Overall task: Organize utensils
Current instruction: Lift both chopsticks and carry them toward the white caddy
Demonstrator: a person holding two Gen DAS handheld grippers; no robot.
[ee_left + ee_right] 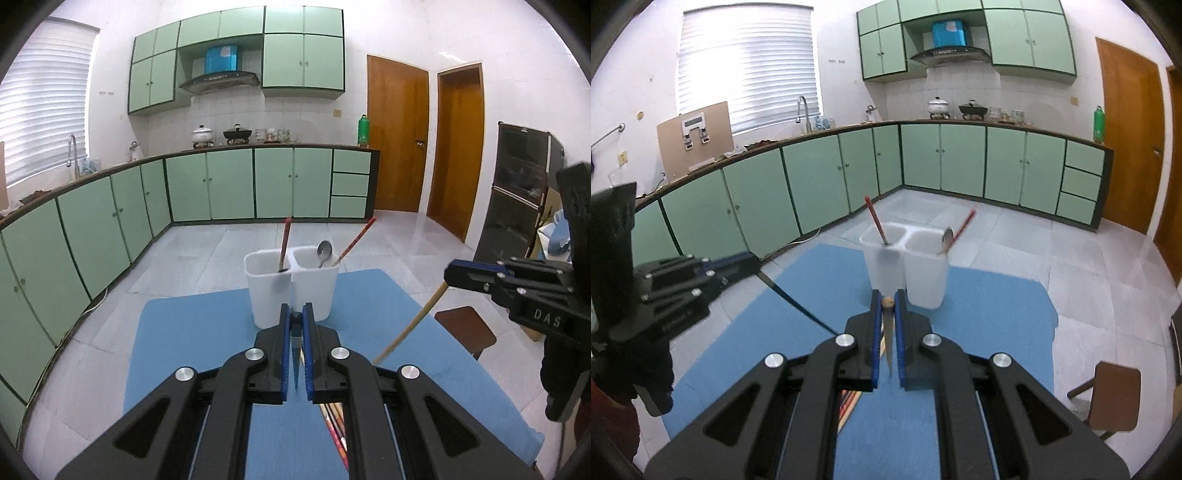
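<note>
both grippers lifted over the bench, each clenched on one chopstick

the left gripper (296,317) grasps a dark chopstick (798,306); the right gripper (888,301) grasps a pale wooden chopstick (410,325). the white two-cup holder (291,291) stands on the blue mat (192,332), a red chopstick (284,243) in its left cup, a spoon (324,253) and another red chopstick (356,238) in the right. more chopsticks (334,421) lie on the mat.

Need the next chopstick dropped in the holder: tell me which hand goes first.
Hard to call; probably left. Both grippers, left and right, are shut on a chopstick and face the holder over the mat. The left looks slightly nearer its centre.
</note>
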